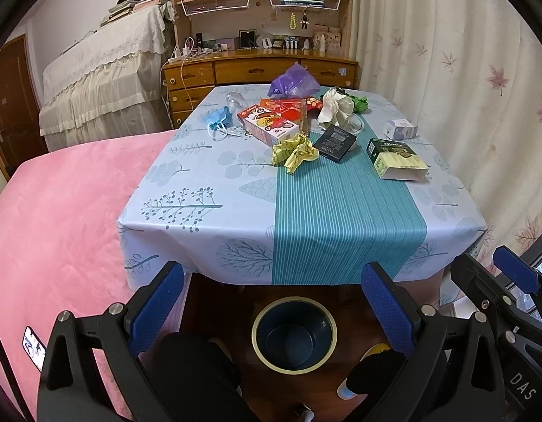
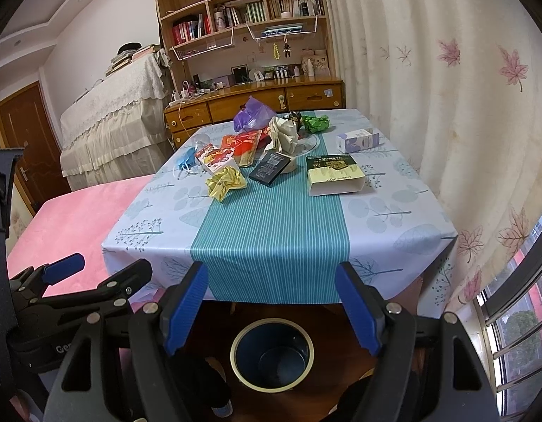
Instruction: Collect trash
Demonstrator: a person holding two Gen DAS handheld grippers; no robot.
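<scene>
2 grippers hang side by side in front of the table (image 1: 200, 225), both wide open with nothing in them. the left gripper (image 1: 271, 302) has its blue pads spread far apart, and so does the right gripper (image 2: 271, 302). the trash sits on the far half of the table, well apart from both of them. going from left to right, there is a blue face mask (image 1: 220, 119), a red and white box (image 1: 269, 125), a purple bag (image 1: 293, 81) behind it, a yellow crumpled paper (image 1: 294, 151), a black box (image 1: 336, 142), a big white crumpled paper (image 1: 334, 105), a green crumpled paper (image 1: 358, 102), a green and yellow box (image 1: 397, 160) and a small white box (image 1: 401, 129) near the curtain. the bin (image 1: 294, 334) stands on the floor under the near edge of the table, right below the grippers, and it looks empty. nothing has been picked up yet, so the job is just starting. a good first pick would be the yellow crumpled paper, since it is closest and soft to squeeze. reach over the bare cloth, come down on it from above, close on the middle, then lift it high before pulling back, so it does not knock the boxes beside it. drop it only when it is right over the bin.
</scene>
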